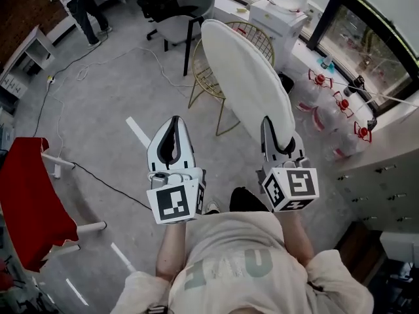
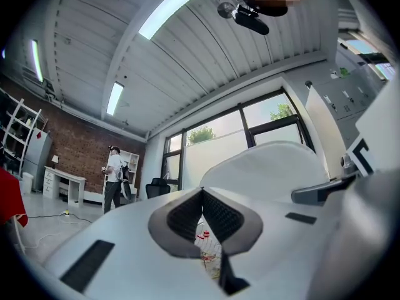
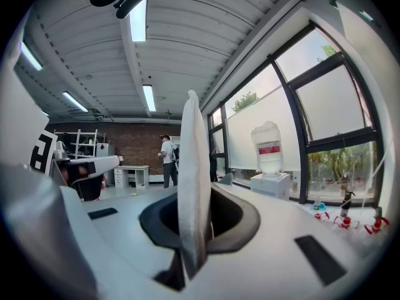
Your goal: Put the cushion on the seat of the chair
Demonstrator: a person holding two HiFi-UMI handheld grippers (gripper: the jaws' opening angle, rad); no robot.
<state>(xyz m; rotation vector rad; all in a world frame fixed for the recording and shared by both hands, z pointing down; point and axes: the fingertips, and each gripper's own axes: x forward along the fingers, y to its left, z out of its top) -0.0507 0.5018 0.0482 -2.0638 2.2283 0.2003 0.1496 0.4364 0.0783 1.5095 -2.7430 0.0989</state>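
Observation:
A large white oval cushion (image 1: pixel 245 77) stands on its edge above a gold wire chair (image 1: pixel 204 87) in the head view. My right gripper (image 1: pixel 268 124) is shut on the cushion's near rim. In the right gripper view the cushion (image 3: pixel 192 167) rises as a thin white slab out of the closed right gripper (image 3: pixel 194 192). My left gripper (image 1: pixel 175 122) hovers to the left of the cushion, shut with nothing in it. In the left gripper view the tips of the left gripper (image 2: pixel 201 191) meet, and the cushion (image 2: pixel 275 167) bulges to their right. The chair's seat is hidden behind the cushion.
A grey office chair (image 1: pixel 186 12) stands beyond the wire chair, and a water dispenser (image 1: pixel 281 8) is by the window. Red-capped bottles (image 1: pixel 340 103) sit on the floor at right. A red cloth on a rack (image 1: pixel 29 195) is at left. Cables cross the floor; a person (image 1: pixel 82 2) stands far off.

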